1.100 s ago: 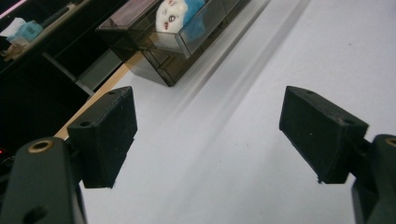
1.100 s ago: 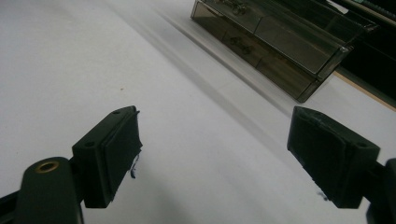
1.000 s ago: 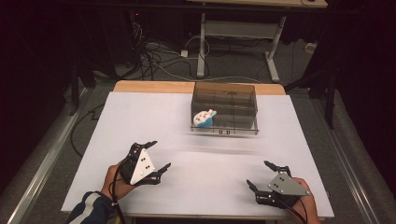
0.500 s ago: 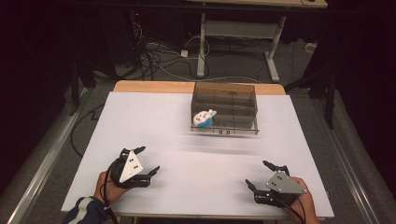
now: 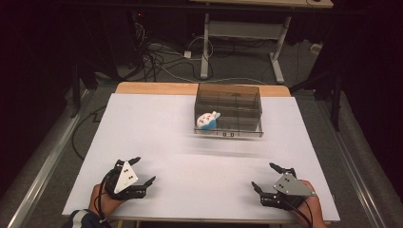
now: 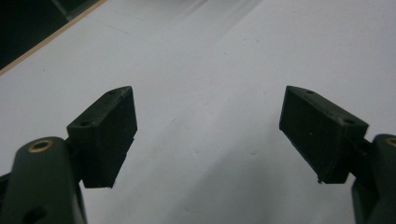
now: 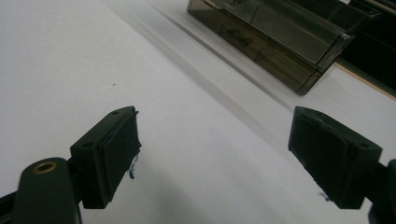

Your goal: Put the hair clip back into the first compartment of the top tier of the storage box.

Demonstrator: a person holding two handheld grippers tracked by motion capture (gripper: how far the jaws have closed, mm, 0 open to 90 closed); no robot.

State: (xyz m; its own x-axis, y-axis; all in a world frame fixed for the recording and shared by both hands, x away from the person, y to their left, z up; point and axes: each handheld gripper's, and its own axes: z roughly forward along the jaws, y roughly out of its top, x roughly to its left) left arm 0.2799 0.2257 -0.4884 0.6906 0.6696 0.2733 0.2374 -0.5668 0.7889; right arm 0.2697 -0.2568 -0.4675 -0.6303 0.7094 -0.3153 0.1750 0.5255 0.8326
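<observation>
A clear smoky plastic box (image 5: 229, 110) with dividers stands at the far middle of the white table (image 5: 157, 128). A small blue and white plush toy (image 5: 206, 120) lies in its front left corner. My left gripper (image 5: 142, 171) rests near the table's front left edge, open, with nothing between its jaws (image 6: 205, 135). At the front right my right gripper (image 5: 267, 176) is open and empty as well. In the right gripper view the box (image 7: 280, 37) lies ahead, beyond the open fingers (image 7: 119, 149).
A wooden strip (image 5: 152, 88) borders the table's far edge. Behind it, cables (image 5: 157, 52) and a metal desk frame (image 5: 242, 33) stand on the dark floor. Metal rails (image 5: 45, 156) run along both sides of the table.
My left gripper has drawn back toward the front edge and to the left. The right gripper has barely moved.
</observation>
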